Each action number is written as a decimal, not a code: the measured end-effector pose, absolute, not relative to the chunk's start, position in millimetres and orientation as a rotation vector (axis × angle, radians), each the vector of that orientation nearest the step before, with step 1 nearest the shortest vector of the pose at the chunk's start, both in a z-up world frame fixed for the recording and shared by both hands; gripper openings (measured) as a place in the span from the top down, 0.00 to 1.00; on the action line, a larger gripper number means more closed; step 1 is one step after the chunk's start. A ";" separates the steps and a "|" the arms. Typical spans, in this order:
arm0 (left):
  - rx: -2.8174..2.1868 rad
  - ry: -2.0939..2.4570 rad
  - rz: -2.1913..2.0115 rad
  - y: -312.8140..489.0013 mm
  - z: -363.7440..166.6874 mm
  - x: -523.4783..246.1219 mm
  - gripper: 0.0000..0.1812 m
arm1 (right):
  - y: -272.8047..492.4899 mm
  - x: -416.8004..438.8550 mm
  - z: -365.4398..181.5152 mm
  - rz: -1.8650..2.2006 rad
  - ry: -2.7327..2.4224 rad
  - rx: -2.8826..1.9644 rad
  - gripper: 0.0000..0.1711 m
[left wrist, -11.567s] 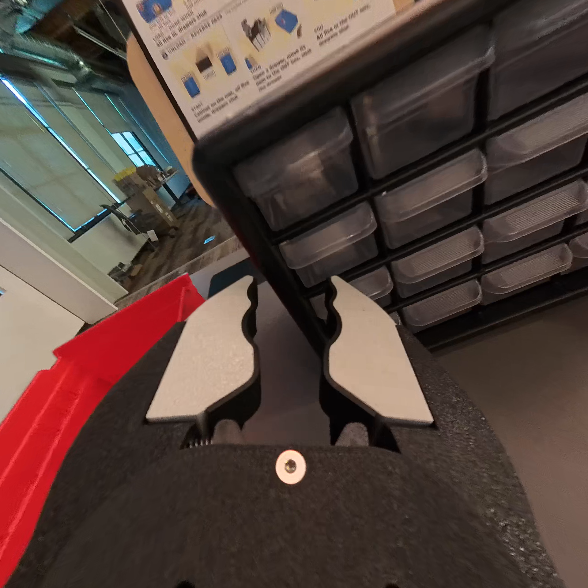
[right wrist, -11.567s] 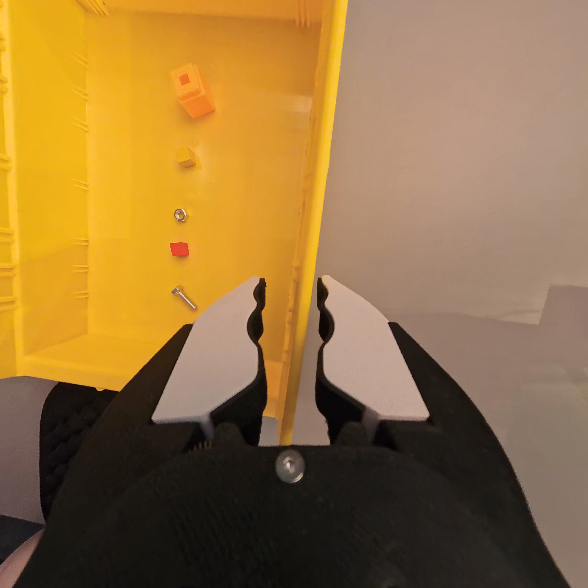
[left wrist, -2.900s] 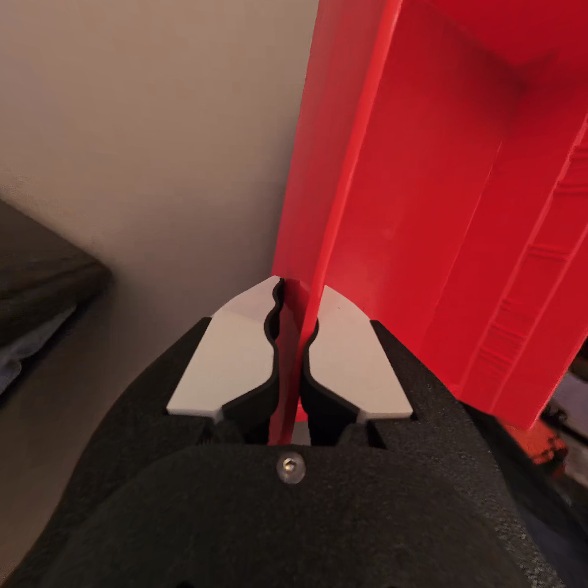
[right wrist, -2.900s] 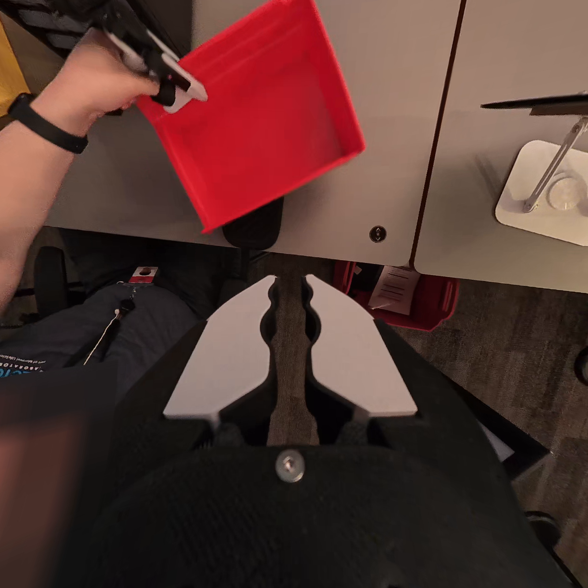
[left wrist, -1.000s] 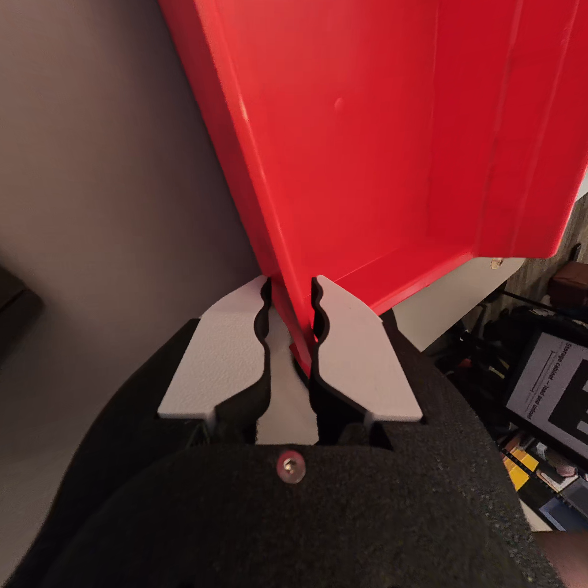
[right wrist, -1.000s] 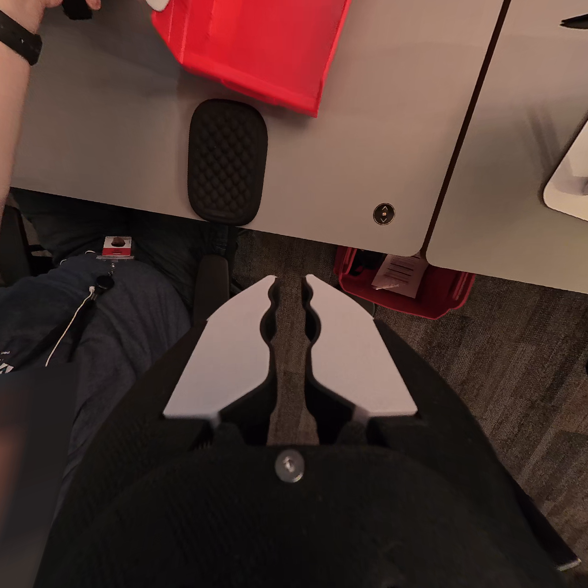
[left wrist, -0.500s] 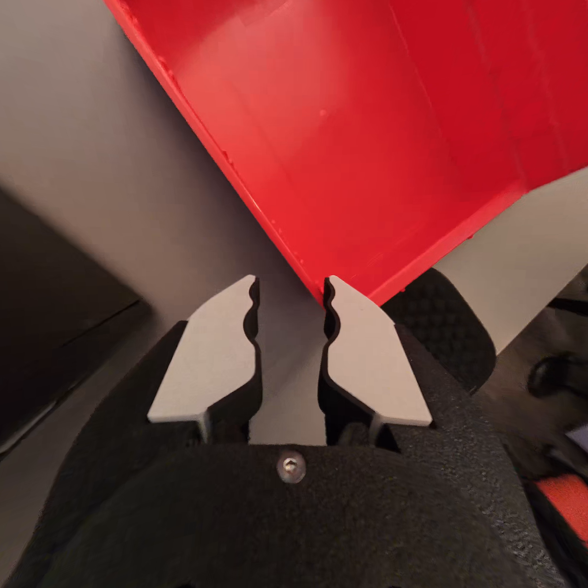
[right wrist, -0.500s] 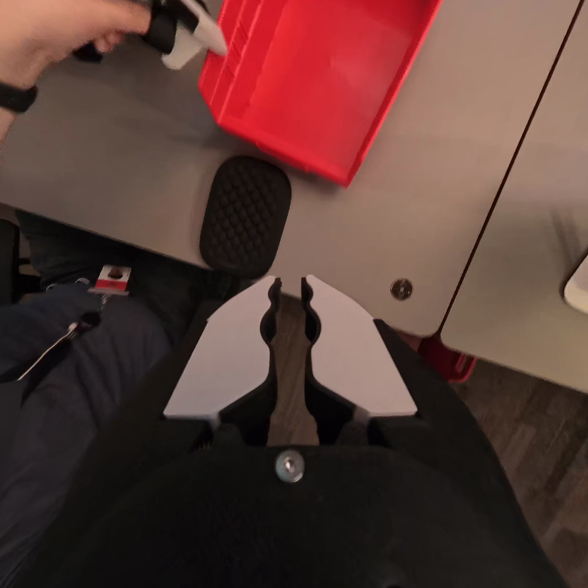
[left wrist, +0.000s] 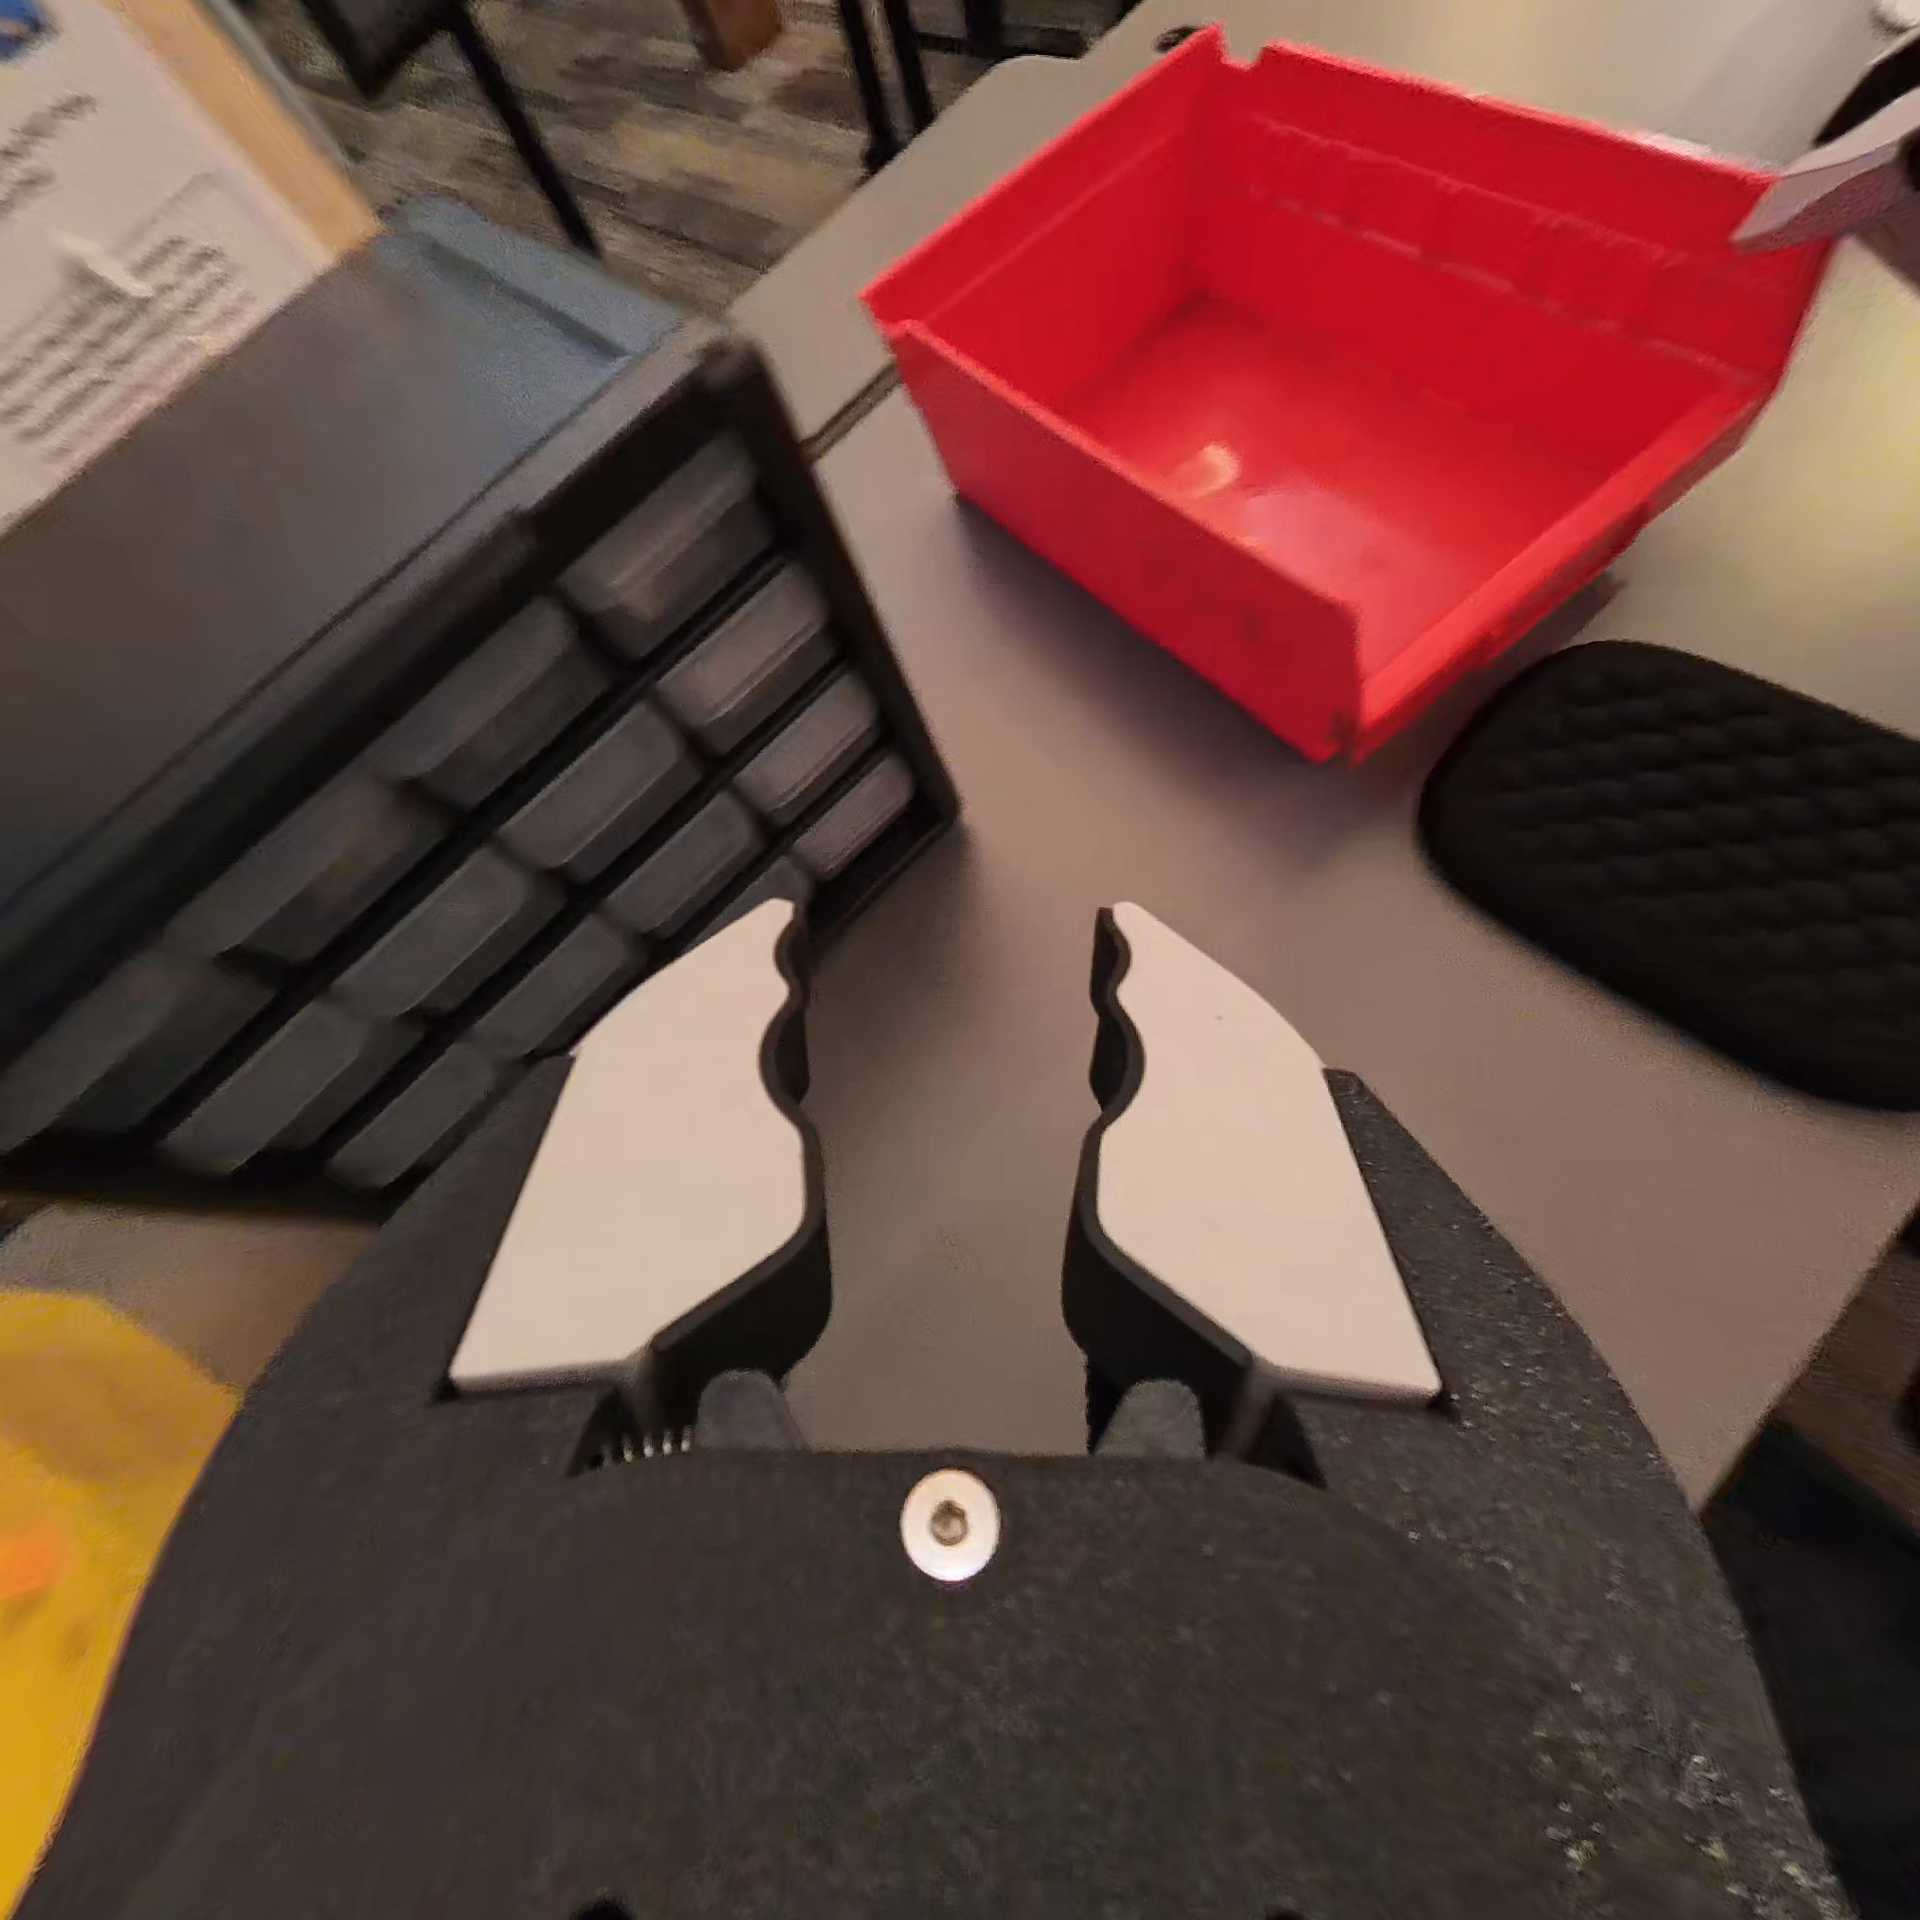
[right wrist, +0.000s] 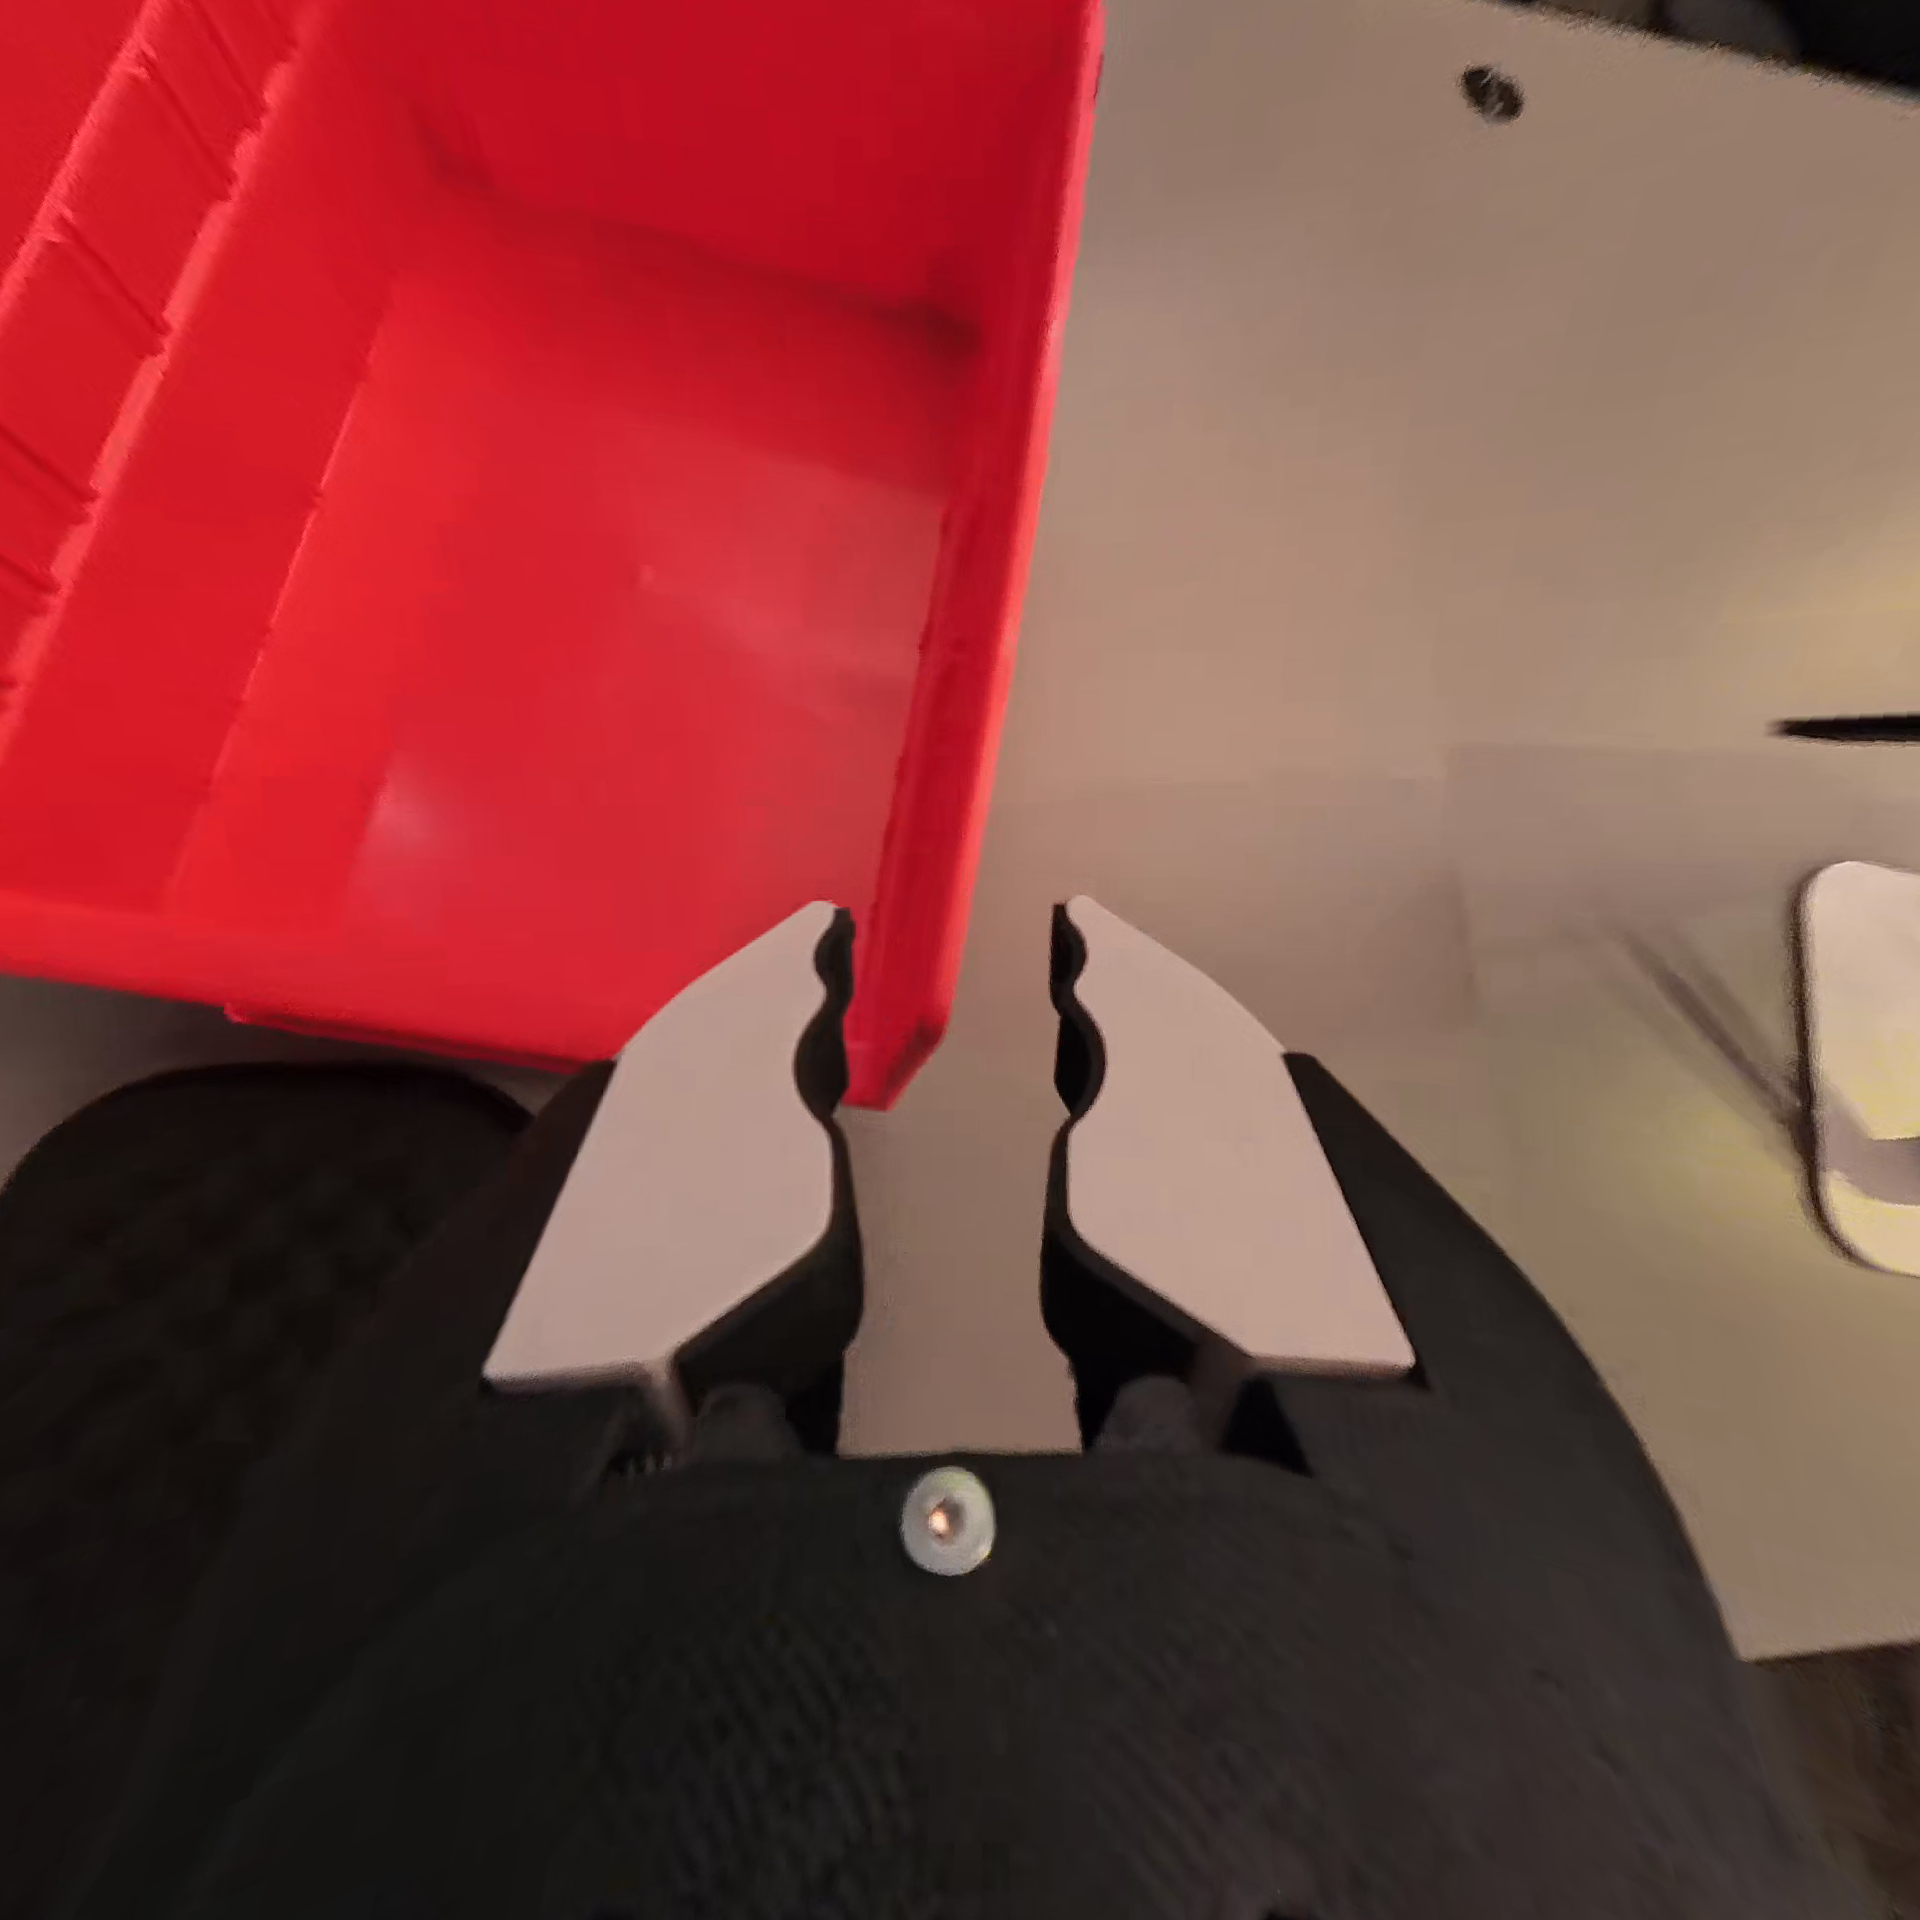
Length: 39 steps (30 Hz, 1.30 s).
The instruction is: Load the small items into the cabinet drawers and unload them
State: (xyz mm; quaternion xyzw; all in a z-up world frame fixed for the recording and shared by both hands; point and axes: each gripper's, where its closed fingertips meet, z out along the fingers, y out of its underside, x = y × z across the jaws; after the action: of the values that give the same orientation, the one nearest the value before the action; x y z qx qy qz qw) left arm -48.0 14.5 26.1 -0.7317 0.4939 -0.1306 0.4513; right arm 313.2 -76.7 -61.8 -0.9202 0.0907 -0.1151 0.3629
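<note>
Both claws are released and empty: the left gripper (left wrist: 948,920) faces the tabletop (left wrist: 1039,831) beside the cabinet (left wrist: 499,748), while the right gripper (right wrist: 951,914) straddles the red bin's (right wrist: 997,623) near corner.

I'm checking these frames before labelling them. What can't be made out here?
- Drawers of the cabinet, left wrist view: motion blur hides whether anything is inside.
- Yellow bin, left wrist view: cut off by the edge and blurred; contents unreadable.
- Red bin, right wrist view: top and left run off the frame.
- White object, right wrist view: cut off and smeared; unidentifiable.
- Black pad, right wrist view: partly behind the right gripper.
</note>
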 end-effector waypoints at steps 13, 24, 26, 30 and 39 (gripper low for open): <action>-1.742 1.007 0.141 75.3 30.1 -196.3 0.73 | -52.5 317.0 -109.5 -0.213 0.421 -2.459 0.94; -1.388 1.149 0.996 78.2 64.7 -300.4 0.75 | -31.3 326.7 -111.4 -0.068 0.542 -2.454 0.95; -1.355 1.154 1.030 73.8 67.2 -309.5 0.77 | -26.8 326.1 -111.5 -0.044 0.559 -2.461 0.95; -1.499 1.186 0.960 71.9 43.1 -331.7 0.77 | -19.5 323.9 -111.8 -0.036 0.586 -2.467 0.96; -2.182 0.675 0.234 125.1 -8.5 -460.0 0.65 | -12.2 317.0 -111.7 -0.098 0.583 -2.452 0.97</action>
State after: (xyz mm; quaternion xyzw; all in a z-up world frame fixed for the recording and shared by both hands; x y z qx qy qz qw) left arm -460.0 125.1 -8.5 -0.8667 0.2682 0.0930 0.4103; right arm 317.0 -12.2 -111.7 -0.9259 0.2202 -0.0371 0.3046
